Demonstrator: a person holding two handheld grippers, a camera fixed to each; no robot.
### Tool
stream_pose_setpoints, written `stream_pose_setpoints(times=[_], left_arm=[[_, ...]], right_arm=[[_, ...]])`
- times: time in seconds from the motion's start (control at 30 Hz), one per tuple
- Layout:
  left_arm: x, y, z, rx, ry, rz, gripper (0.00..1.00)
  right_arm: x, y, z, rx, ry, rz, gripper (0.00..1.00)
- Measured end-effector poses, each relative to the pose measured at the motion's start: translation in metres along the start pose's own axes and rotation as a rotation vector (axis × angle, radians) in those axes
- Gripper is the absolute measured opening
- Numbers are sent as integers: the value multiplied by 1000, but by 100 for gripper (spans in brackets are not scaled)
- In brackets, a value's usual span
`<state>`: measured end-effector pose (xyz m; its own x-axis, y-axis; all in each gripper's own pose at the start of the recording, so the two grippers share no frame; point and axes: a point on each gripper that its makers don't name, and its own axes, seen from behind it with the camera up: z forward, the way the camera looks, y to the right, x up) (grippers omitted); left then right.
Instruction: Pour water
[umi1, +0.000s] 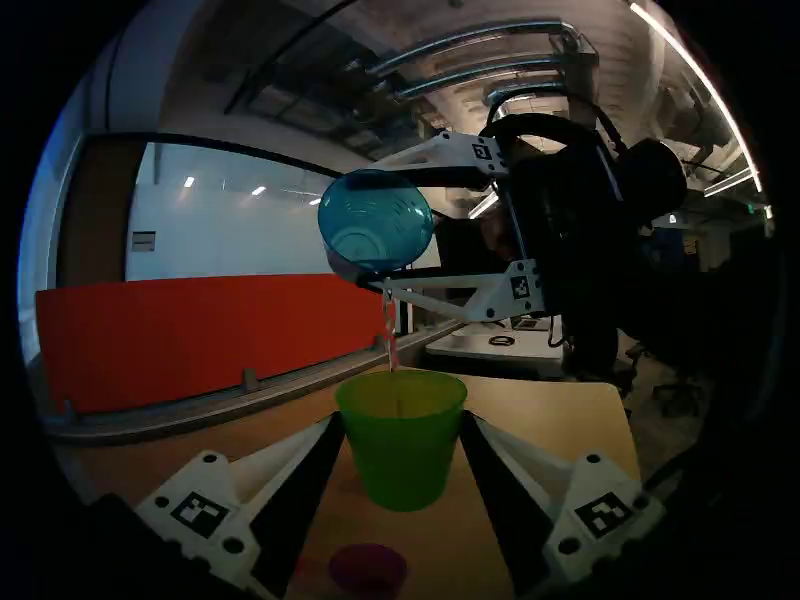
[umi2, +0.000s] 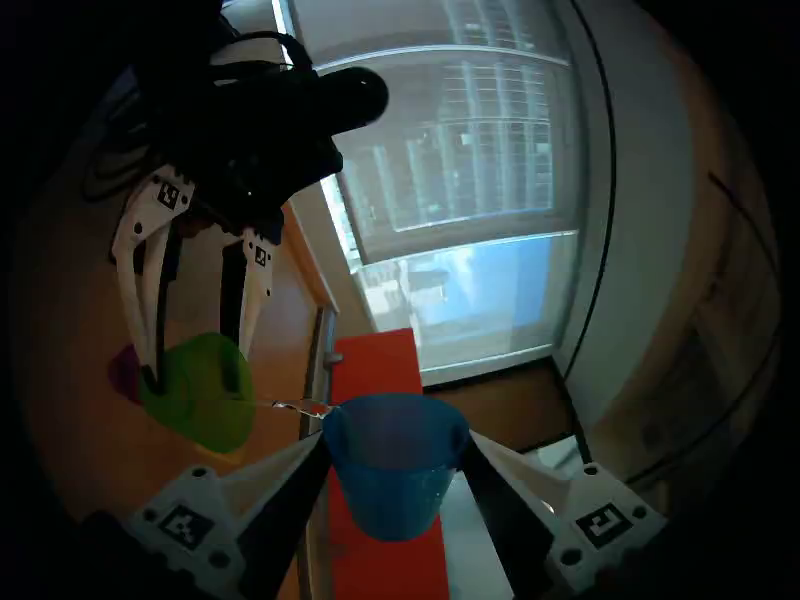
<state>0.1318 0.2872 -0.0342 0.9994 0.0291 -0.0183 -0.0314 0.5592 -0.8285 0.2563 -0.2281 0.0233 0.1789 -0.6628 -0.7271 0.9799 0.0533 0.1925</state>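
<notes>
Water (umi1: 390, 345) from blue cup (umi2: 392, 485) clamped in tilted right claw (umi2: 395, 442) into green cup (umi1: 402, 450) clamped in left claw (umi1: 402, 425)

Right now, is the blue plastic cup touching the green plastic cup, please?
Apart: left gripper view shows space between the blue plastic cup and green plastic cup.

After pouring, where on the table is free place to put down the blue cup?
Bare table lies right of the green cup, toward its far corner, and left of it, up to the red panel. The middle is crowded: green cup in the left gripper, purple cup just before it.
</notes>
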Motion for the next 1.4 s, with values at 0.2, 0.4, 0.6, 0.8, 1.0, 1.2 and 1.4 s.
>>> stream_pose_setpoints(times=[0.2, 0.4, 0.6, 0.8, 1.0, 1.2, 1.4], left_arm=[[0, 0, 0, 1, -1, 2, 83], [3, -1, -2, 2, 2, 3, 83], [4, -1, -1, 3, 1, 6, 83], [3, -2, 0, 6, 1, 6, 83], [4, -3, 0, 4, 1, 10, 83], [6, -2, 0, 1, 4, 10, 83], [7, -1, -1, 3, 7, 10, 83]], right_arm=[[1, 5, 1, -9, -5, -34, 89], [3, 6, 0, -5, -3, -55, 89], [4, 8, 1, -7, -3, -83, 89], [8, 10, 3, -16, 0, -109, 89], [12, 13, 3, -15, -1, -127, 89], [16, 15, 3, -14, -1, -148, 89], [18, 17, 3, -13, -2, -181, 89]])
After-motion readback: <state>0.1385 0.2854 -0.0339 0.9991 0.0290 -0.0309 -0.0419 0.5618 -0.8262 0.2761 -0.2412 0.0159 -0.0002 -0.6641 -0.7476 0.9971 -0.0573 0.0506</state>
